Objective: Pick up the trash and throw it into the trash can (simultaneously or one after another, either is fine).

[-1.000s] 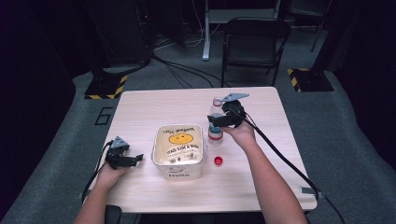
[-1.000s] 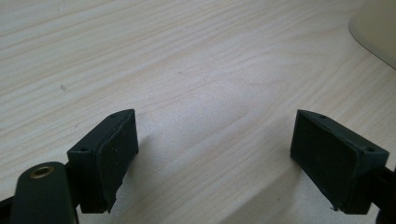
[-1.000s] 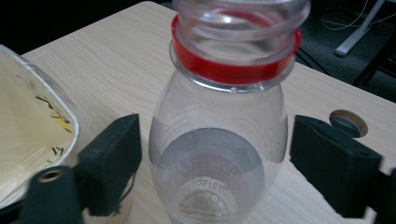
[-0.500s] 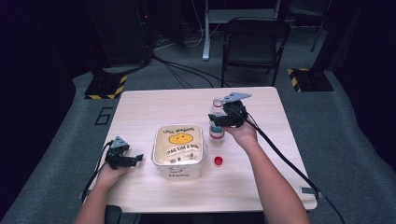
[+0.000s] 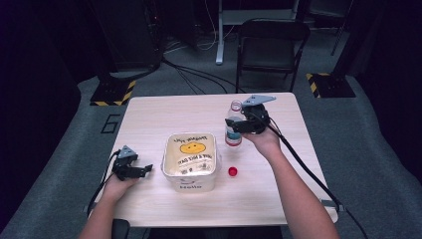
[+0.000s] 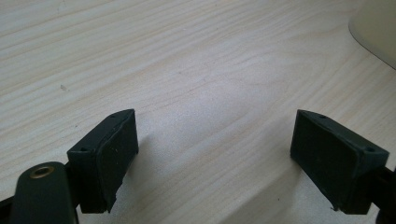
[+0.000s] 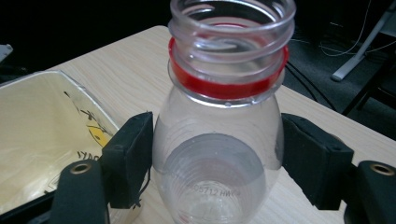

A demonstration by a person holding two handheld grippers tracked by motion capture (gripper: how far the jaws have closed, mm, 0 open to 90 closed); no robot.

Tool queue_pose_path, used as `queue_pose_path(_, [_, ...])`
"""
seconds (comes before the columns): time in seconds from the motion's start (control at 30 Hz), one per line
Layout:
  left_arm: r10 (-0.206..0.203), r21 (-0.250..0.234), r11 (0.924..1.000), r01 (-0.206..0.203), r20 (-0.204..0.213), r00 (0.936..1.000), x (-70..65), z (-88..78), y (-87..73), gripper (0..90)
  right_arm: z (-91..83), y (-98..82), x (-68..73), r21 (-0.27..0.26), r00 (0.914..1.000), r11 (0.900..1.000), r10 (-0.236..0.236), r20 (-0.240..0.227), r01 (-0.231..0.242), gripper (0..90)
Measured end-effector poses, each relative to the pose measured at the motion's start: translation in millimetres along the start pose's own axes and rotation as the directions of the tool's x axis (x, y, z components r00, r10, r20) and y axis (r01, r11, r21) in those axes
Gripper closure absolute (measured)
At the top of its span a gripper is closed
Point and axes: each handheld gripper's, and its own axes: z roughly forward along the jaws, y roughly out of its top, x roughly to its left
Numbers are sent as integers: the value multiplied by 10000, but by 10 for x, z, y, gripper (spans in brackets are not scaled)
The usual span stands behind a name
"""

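A clear plastic bottle (image 5: 233, 138) with no cap and a red neck ring (image 7: 224, 88) stands upright between the jaws of my right gripper (image 5: 234, 125). Its jaws have just been closing, and both pads (image 7: 130, 154) press on the bottle's shoulder. The bottle hangs slightly above the table, right of a cream tub (image 5: 191, 183) printed with a smiley face. A red cap (image 5: 232, 172) lies on the table in front of the bottle. My left gripper (image 5: 143, 170) rests on the wood left of the tub, its jaws wide apart around bare table (image 6: 215, 154).
The light wooden table (image 5: 169, 112) has free room at its back left and along its front edge. A dark folding chair (image 5: 271, 45) stands behind the table. Cables trail from both grippers off the table's edges.
My right gripper has risen with the bottle in it, so the bottle stands higher beside the tub. The left gripper, tub and red cap have stayed where they were.
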Motion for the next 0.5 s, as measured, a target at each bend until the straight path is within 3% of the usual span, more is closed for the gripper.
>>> queue_pose_path(0.3, [63, 48, 10000, -63, 4, 10000, 4, -3, 1, 149, -152, 54, -27, -103, 9997, 9999, 107, -228, -110, 279])
queue_pose_path(0.5, [-7, -7, 10000, 7, -3, 10000, -1, 1, 0, 149, -258, 118, 6, 64, 9996, 9997, -217, -160, 218, 280])
